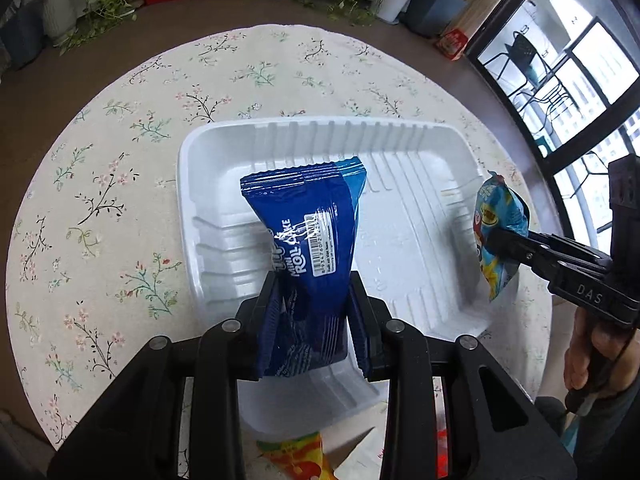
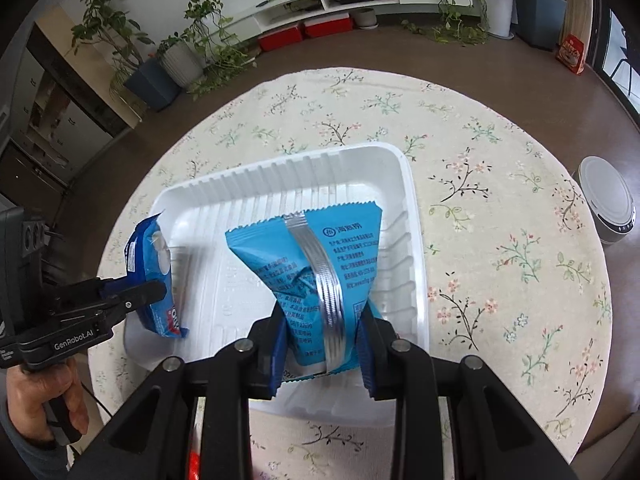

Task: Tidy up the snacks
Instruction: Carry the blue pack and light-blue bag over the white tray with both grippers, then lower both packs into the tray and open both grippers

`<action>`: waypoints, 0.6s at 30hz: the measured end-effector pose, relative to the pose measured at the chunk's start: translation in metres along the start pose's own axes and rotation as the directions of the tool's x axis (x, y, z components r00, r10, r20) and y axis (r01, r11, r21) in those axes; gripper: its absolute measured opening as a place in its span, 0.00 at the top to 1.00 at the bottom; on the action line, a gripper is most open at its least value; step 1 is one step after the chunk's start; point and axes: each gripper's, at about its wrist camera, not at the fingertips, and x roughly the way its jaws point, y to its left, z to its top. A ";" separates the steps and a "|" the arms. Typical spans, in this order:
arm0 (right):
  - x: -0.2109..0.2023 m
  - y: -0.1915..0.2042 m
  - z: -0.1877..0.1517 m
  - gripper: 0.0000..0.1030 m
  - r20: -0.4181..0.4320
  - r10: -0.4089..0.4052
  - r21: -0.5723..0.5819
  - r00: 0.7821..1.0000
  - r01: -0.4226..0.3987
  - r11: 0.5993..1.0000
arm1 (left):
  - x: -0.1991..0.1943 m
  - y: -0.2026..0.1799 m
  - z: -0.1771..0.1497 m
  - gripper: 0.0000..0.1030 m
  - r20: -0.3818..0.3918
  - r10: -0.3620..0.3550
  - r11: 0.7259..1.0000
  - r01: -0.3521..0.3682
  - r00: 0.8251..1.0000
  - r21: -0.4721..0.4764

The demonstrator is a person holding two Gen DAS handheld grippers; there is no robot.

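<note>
A white ribbed plastic tray point(image 1: 224, 136) sits on the round floral table; it also shows in the right wrist view point(image 2: 412, 216). My left gripper point(image 1: 312, 312) is shut on a dark blue mini roll cake packet point(image 1: 312, 224) and holds it above the tray's left side; the packet shows in the right wrist view point(image 2: 154, 276). My right gripper point(image 2: 322, 336) is shut on a light blue snack packet point(image 2: 320, 256) above the tray's right side; that packet shows in the left wrist view point(image 1: 496, 236).
A yellow-orange packet point(image 1: 296, 456) and something red point(image 1: 442, 456) lie on the table near the tray's front edge. A round white lidded container point(image 2: 608, 204) stands at the table's right edge. Potted plants and red boxes line the floor behind.
</note>
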 end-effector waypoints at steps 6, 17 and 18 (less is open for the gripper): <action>0.015 0.003 0.000 0.68 -0.013 -0.023 -0.014 1.000 0.023 1.000 | 0.014 0.000 0.000 0.71 -0.008 0.027 1.000 -0.027 1.000 0.015; 0.024 0.012 -0.003 0.66 -0.008 -0.056 -0.047 0.998 0.056 0.997 | 0.027 0.000 -0.001 0.71 -0.007 0.050 0.999 -0.050 0.999 0.018; 0.024 0.011 -0.003 0.65 -0.008 -0.062 -0.041 0.998 0.062 0.997 | 0.027 -0.001 -0.001 0.71 -0.004 0.055 0.998 -0.055 0.998 0.019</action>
